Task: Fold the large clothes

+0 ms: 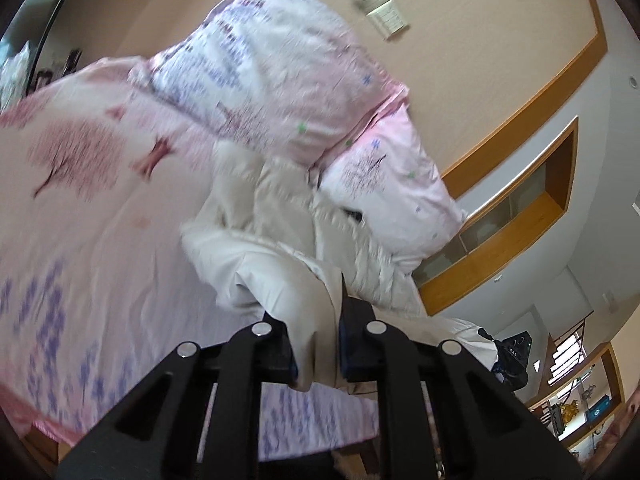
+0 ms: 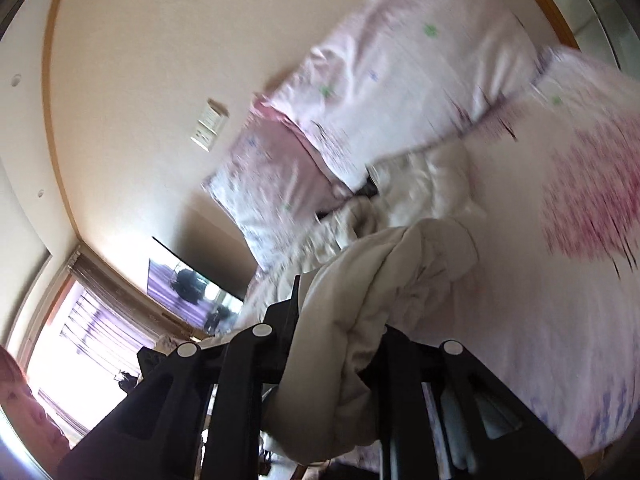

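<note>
My left gripper [image 1: 316, 344] has its two black fingers pinched on a fold of the cream garment [image 1: 280, 248], a soft, matte, thickly padded piece that looks like a large coat. The cloth passes flat between the dark pads and hangs out below them in a short flap. Beyond the fingers the garment lies rumpled on the bed sheet [image 1: 80, 240], heaped in broad, rounded creases, its far end touching the lower pillow [image 1: 396, 188].

My right gripper [image 2: 332, 344] is clamped on another part of the same garment [image 2: 384, 280]. Here the fabric is bunched much thicker, a puffy roll that swells out between the fingers and droops over the right one, hiding its tip. From there it runs up in crumpled ridges to the pillows.

The sheet is thin, smooth cotton, pale pink, printed with a red-pink blossom tree and lilac flower sprigs; it lies fairly flat with faint wrinkles. Two plump rectangular pillows [image 1: 272, 64] in matching print with small green and blue stars lean against the beige wall, one overlapping the other. A white switch plate [image 1: 378, 6] sits on the wall above them. Both views are motion-blurred, so finer weave is not legible.
</note>
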`<state>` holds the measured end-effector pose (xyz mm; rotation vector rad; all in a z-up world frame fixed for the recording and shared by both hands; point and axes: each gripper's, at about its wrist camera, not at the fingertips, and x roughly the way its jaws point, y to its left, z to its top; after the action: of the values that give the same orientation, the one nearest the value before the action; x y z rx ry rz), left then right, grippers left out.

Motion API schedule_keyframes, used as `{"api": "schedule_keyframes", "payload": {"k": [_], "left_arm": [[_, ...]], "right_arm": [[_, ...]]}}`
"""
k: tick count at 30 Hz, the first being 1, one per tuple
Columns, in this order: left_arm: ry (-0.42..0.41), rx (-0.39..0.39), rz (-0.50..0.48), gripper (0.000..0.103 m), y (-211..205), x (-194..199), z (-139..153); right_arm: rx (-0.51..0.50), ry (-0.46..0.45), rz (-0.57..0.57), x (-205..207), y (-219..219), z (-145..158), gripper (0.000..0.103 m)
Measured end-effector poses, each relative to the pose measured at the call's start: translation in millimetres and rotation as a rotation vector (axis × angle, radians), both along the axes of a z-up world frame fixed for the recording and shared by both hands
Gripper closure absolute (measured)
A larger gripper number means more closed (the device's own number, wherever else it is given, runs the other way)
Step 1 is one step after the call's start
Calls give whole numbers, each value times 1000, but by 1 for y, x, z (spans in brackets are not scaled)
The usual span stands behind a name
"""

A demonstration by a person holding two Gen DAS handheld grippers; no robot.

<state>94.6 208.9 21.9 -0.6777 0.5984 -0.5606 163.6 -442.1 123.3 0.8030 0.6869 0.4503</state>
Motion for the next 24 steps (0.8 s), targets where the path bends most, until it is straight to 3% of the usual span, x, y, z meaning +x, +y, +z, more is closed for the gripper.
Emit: {"api": "schedule_keyframes", "payload": {"k": [7,17,20,24], "left_arm": [[-58,18,34,89,-5,48,32],[-80,46,84,89,-17,147,68],[-60,58,106,89,-21,182,66],[7,82,122,89,-28,222,50]], "right_arm": [[-53,-78,-39,42,8,26,88],[-41,-116,-137,133,14,42,88],[-64,-87,-185,164,16,34,88],[-96,41,-254,205,16,6,88]]}}
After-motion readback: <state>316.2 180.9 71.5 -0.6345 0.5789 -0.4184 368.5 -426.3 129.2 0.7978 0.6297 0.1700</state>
